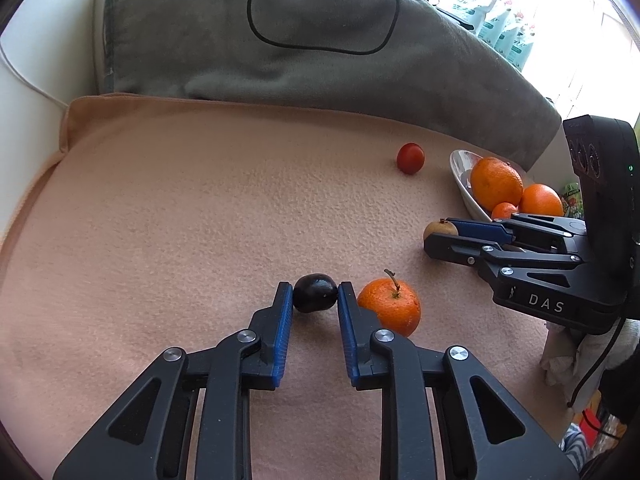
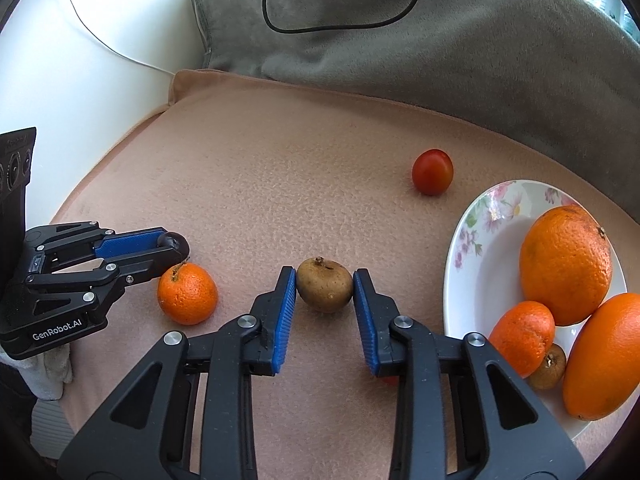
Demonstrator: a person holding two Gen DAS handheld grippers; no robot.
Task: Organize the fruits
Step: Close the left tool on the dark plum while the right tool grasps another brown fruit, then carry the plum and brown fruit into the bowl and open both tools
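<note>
The left gripper (image 1: 315, 294) pinches the dark plum (image 1: 315, 293) and the right gripper (image 2: 325, 285) the brown fruit (image 2: 324, 284), both only at the fingertips, so either round fruit may slip out and roll over the blanket (image 2: 280, 168) before reaching the plate (image 2: 480, 240) at the right edge.

A peach-pink blanket (image 2: 280, 168) covers the surface, with a grey-green cushion (image 2: 460, 40) behind it crossed by a black cable (image 2: 348, 29), and a white wall (image 2: 80, 60) to one side. The loose fruit are a near-black plum (image 1: 315, 293), an orange mandarin (image 1: 390, 307), a dull brown-tan fruit (image 2: 325, 285) and a red tomato (image 2: 433, 172). The plate (image 2: 486, 240) is white with pink flowers and green leaves and carries bright orange oranges (image 2: 566, 264), while both grippers are black with blue pads (image 1: 285, 332).
</note>
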